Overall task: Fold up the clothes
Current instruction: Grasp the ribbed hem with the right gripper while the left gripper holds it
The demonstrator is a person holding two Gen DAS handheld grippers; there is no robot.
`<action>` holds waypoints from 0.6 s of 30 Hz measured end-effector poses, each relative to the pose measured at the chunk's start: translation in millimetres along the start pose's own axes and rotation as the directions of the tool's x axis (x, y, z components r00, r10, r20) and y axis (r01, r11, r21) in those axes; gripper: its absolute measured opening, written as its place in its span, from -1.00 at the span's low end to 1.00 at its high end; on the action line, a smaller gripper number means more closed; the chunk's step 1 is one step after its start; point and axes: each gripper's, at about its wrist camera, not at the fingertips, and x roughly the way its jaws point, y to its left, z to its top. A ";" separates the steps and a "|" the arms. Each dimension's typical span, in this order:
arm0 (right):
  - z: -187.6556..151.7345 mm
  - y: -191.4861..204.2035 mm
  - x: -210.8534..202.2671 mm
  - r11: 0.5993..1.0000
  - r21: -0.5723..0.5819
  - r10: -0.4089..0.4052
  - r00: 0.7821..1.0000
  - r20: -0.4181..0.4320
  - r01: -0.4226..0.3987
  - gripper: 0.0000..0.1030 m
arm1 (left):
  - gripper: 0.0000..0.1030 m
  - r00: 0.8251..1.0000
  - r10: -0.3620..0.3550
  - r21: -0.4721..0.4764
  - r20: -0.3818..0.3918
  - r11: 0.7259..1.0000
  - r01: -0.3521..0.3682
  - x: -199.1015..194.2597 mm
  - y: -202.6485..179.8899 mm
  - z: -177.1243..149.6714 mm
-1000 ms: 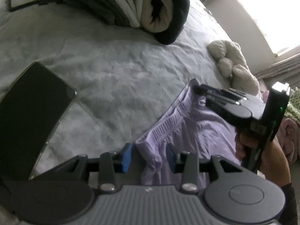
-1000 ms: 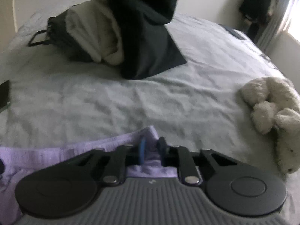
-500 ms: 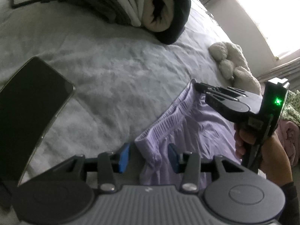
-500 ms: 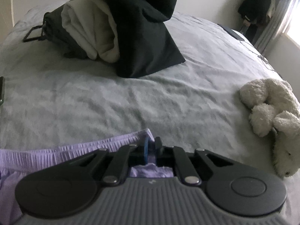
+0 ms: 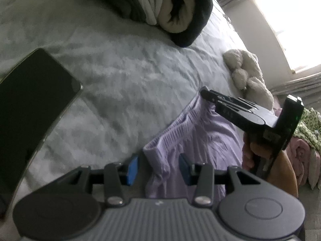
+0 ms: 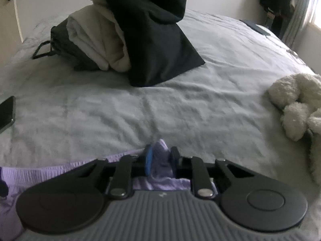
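Lilac shorts (image 5: 200, 140) lie on the grey bed (image 5: 120, 70) with the ribbed waistband stretched between the two grippers. My left gripper (image 5: 158, 168) has one waistband corner between its blue pads; its jaws are closing, and gaps still show on both sides of the cloth. My right gripper (image 6: 161, 160) has the other corner of the shorts (image 6: 60, 170) bunched between its pads; its jaws are opening, with the cloth still filling the gap. In the left wrist view the right gripper (image 5: 203, 94) holds that corner slightly raised, with a hand (image 5: 258, 150) around its handle.
A dark phone (image 5: 30, 110) lies on the bed to the left. A pile of dark and cream clothes (image 6: 140, 40) sits further back. A white plush toy (image 6: 297, 104) lies to the right. Green patterned and pink fabrics (image 5: 309, 124) sit beyond the bed's edge.
The left jaws have narrowed around the waistband corner. The right jaws have parted a little, and the cloth between them now stands up in a bunch. Both hands stay nearly in place.
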 end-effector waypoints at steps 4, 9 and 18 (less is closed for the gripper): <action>0.6 1.4 -1.9 1.000 -0.008 -0.022 1.000 0.015 0.022 -0.86 | -0.89 0.999 0.035 0.048 0.028 0.998 -0.037 1.0 -3.9 0.9; 14.5 12.2 -5.7 0.995 -0.051 -0.081 0.995 0.059 0.084 -0.89 | -0.89 0.987 0.057 0.090 0.151 0.993 -0.071 -21.8 -4.6 9.4; 26.7 30.0 12.3 0.978 -0.128 -0.155 0.984 0.087 0.166 -0.90 | -0.89 0.982 0.100 0.129 0.157 0.984 -0.121 -18.7 -6.0 8.3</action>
